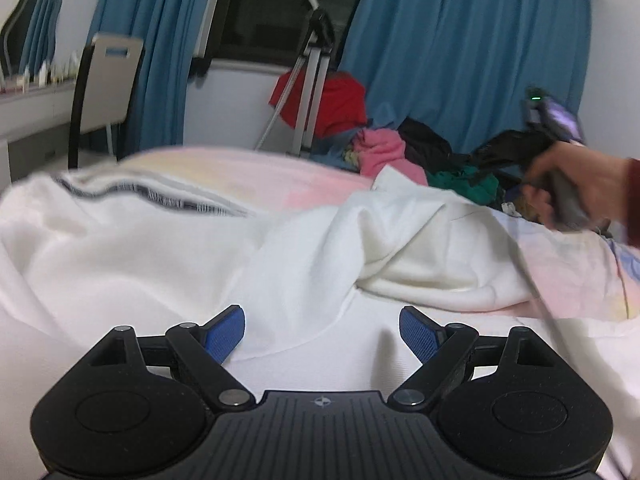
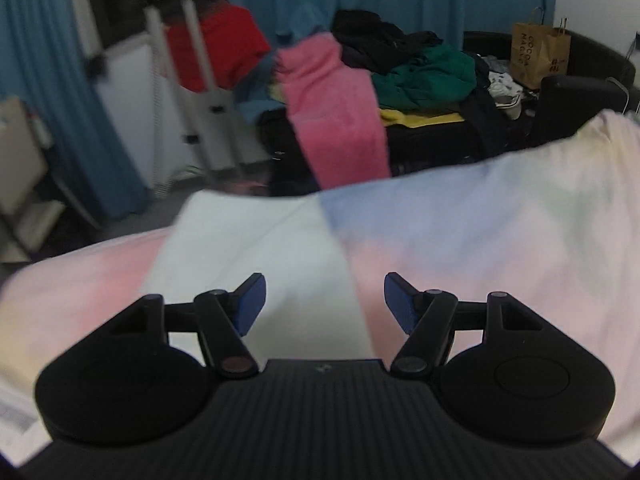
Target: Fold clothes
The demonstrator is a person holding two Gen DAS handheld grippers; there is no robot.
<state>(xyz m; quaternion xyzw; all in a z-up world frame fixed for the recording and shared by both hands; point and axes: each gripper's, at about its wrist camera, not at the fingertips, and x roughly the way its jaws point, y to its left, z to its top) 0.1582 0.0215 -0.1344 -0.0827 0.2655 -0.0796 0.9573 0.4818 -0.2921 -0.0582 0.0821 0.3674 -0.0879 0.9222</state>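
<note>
Two grippers, one in each hand. The left gripper (image 1: 322, 334) hangs low over the bed with its two blue pads (image 1: 224, 334) spread wide; nothing sits between them, and a fold of the white garment (image 1: 304, 256) lies just ahead of and below the gap. Whether a pad brushes the cloth cannot be told. The right gripper (image 2: 324, 304) also has its two pads (image 2: 251, 303) set apart, a little narrower, with nothing pinched; a white strip of cloth (image 2: 256, 248) runs under the gap, lying on the pastel bedcover (image 2: 500, 232).

From the left wrist view the right hand (image 1: 576, 184), in a dark red sleeve (image 1: 634, 204), shows far right, blurred, gripping a handle above the bedcover.

The white garment is one piece, rumpled across the bed, with one striped band (image 1: 160, 196) at its far left edge.

Beyond the bed sits one heap of clothes: one pink piece (image 2: 340, 120), one green (image 2: 428, 76), one yellow (image 2: 420, 118), several black (image 2: 376, 44), one red (image 2: 224, 44) behind a metal stand (image 2: 196, 64). Two paper bags (image 2: 540, 56) stand at the right. Blue curtains (image 1: 460, 40) hang behind; one chair (image 1: 106, 88) stands at left.
</note>
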